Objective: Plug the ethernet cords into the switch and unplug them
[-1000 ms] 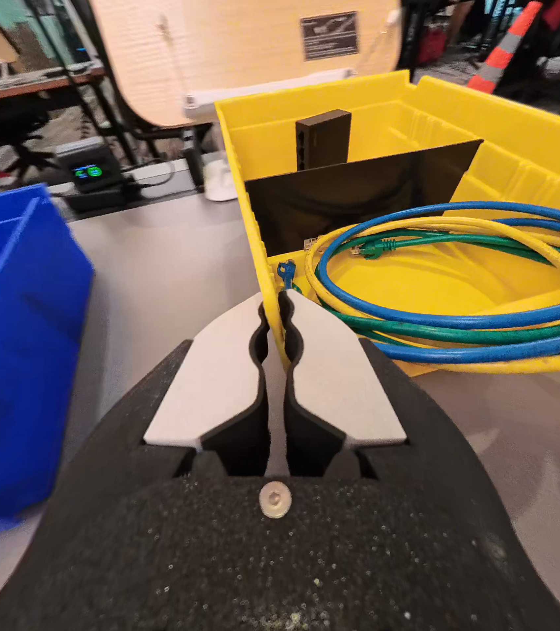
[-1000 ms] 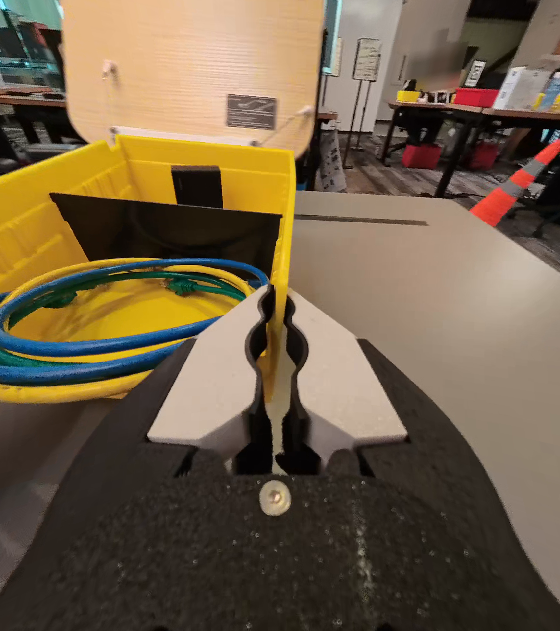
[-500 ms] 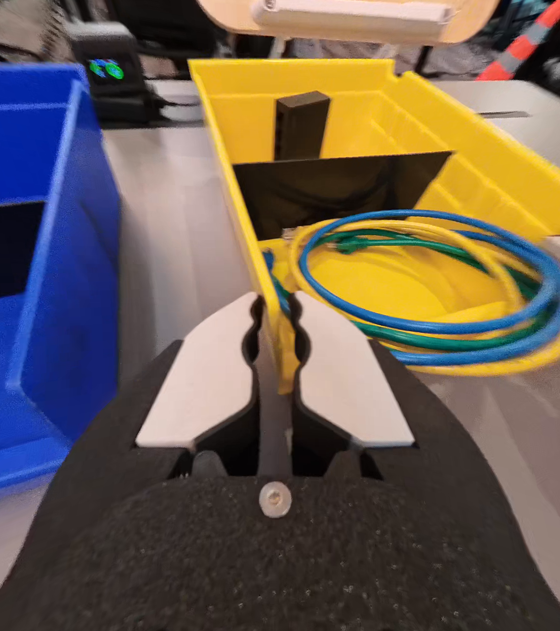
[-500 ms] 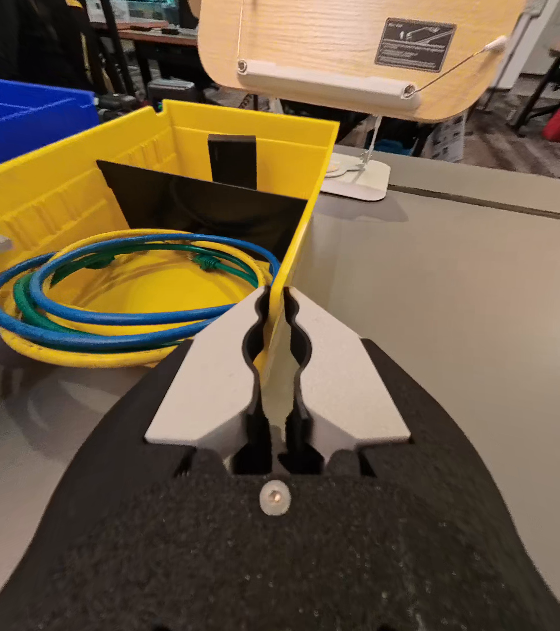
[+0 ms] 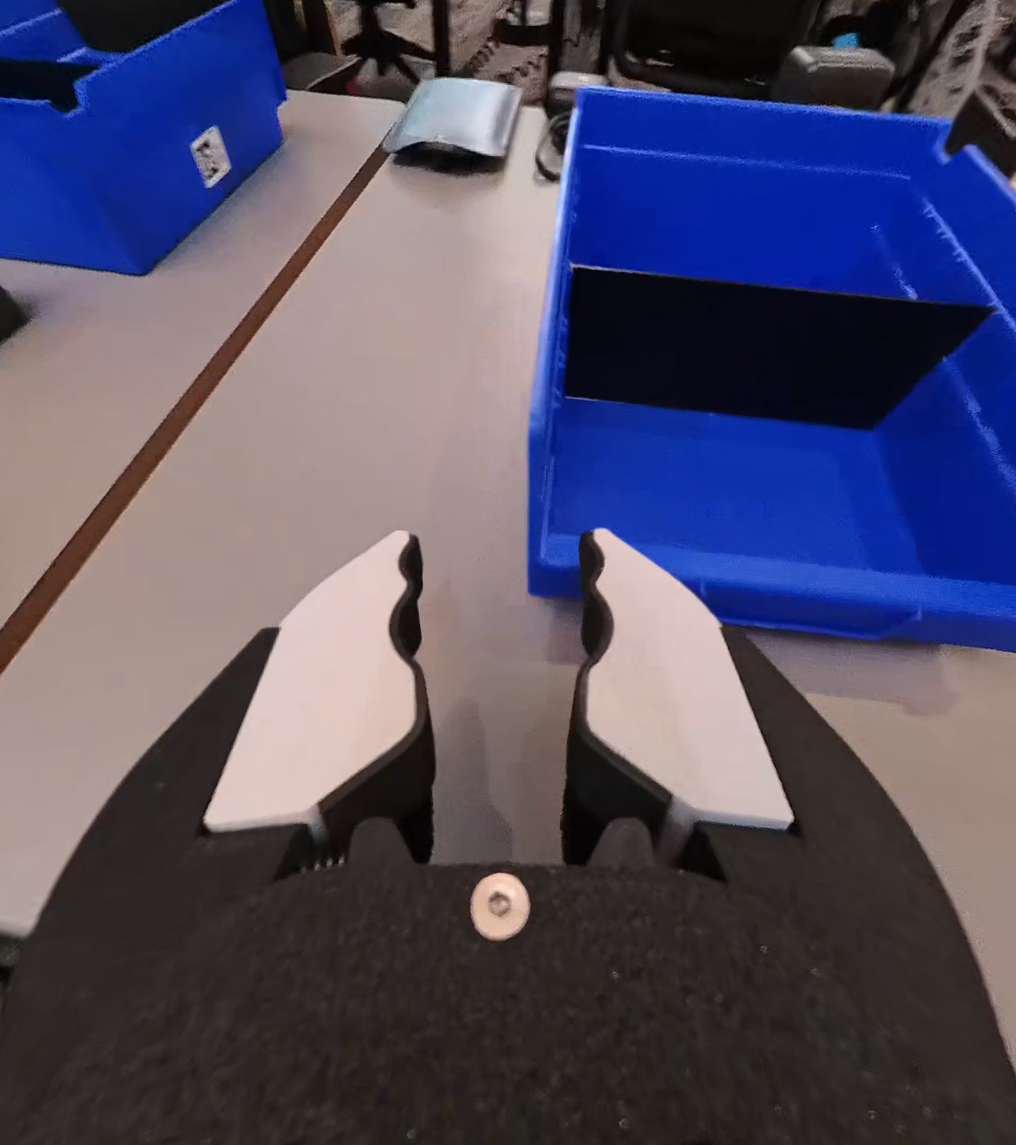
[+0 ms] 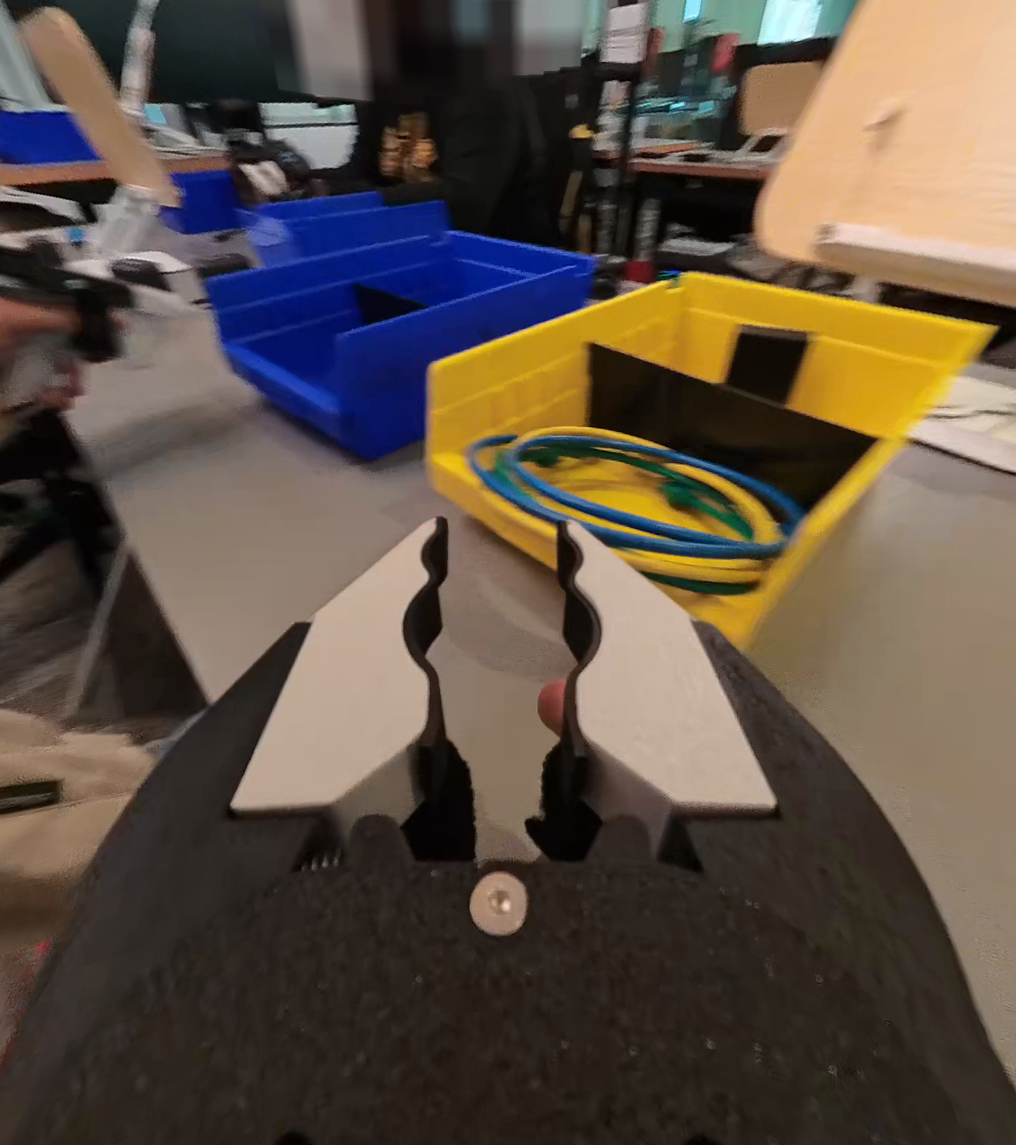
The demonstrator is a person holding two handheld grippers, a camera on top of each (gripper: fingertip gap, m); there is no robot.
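In the right wrist view a yellow bin (image 6: 524, 384) stands on the grey table. It holds coiled blue, green and yellow ethernet cords (image 6: 648, 508) in front of a black divider (image 6: 710, 421). The black switch (image 6: 768, 365) stands upright against the bin's back wall. My right gripper (image 6: 500, 525) is open and empty, a short way in front of the bin's near left corner. My left gripper (image 5: 499, 539) is open and empty over bare table, just left of a blue bin (image 5: 545, 495). The yellow bin does not show in the left wrist view.
The blue bin has a black divider (image 5: 772, 347) and nothing else in it. A second blue bin (image 5: 121, 186) and a dark pouch (image 5: 455, 124) lie farther back. In the right wrist view, blue bins (image 6: 369, 396) stand left of the yellow bin and a person's hand (image 6: 9, 347) shows at far left. The left gripper's tips are roughly 45 cm from the right gripper's. My right tips are roughly 30 cm from the black switch (image 6: 768, 365).
Both grippers were shut on the yellow bin's side walls; they have let go, opened and pulled back. The left view has swung left to the blue bin.
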